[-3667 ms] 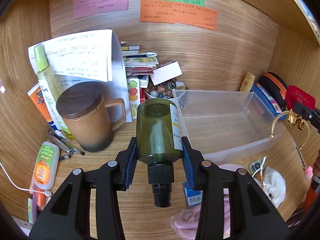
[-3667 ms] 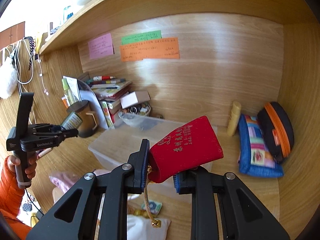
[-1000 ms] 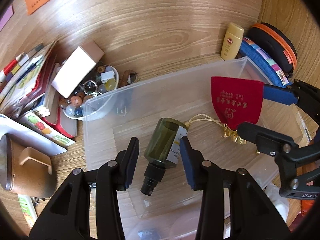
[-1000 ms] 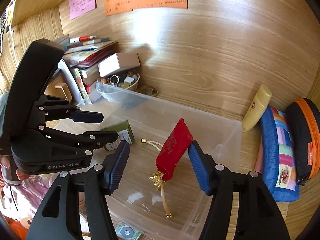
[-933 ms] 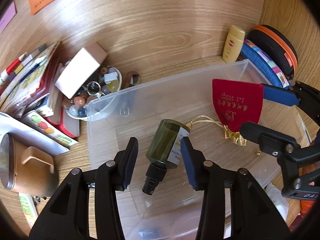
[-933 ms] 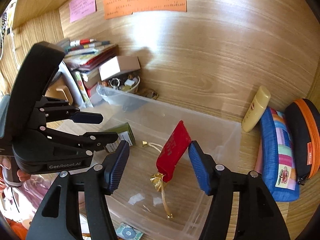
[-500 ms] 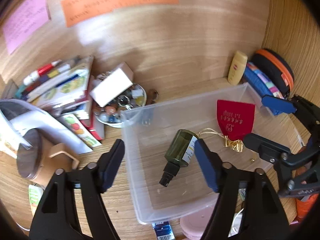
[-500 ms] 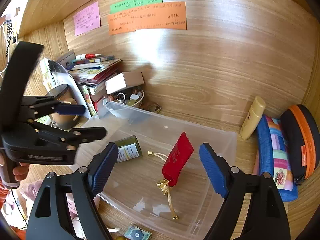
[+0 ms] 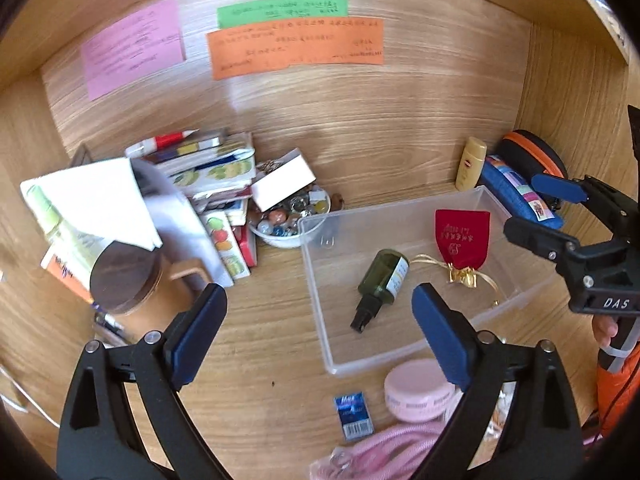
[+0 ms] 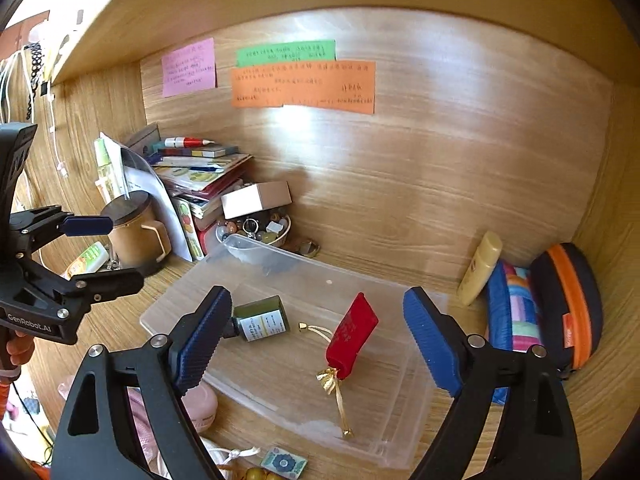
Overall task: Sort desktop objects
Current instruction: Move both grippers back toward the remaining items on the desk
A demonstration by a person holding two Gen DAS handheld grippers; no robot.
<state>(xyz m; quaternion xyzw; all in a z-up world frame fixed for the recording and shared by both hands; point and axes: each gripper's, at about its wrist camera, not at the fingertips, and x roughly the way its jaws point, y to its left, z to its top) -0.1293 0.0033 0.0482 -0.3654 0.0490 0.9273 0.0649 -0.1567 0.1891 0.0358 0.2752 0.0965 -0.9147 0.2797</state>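
Observation:
A clear plastic bin (image 9: 332,364) (image 10: 256,246) sits on the wooden desk. Inside it lie a dark green spray bottle (image 9: 380,280) (image 10: 260,322) and a red pouch (image 9: 462,236) (image 10: 352,336) with a gold tassel. My left gripper (image 9: 318,336) is open and empty, held above the desk in front of the bin. My right gripper (image 10: 316,336) is open and empty above the bin; it also shows at the right of the left wrist view (image 9: 544,212).
A brown lidded mug (image 9: 128,280), stacked books and papers (image 9: 200,176), a bowl of beads (image 9: 288,220) and a white box stand left of the bin. A yellow tube (image 10: 480,268), blue pouch and orange-zip case (image 10: 568,304) stand right. A pink jar (image 9: 418,390), blue card and pink cord lie in front.
Both grippers let go of the bottle and the pouch inside the bin, opened wide and pulled up and back from it. The bottle and pouch now lie in the bin.

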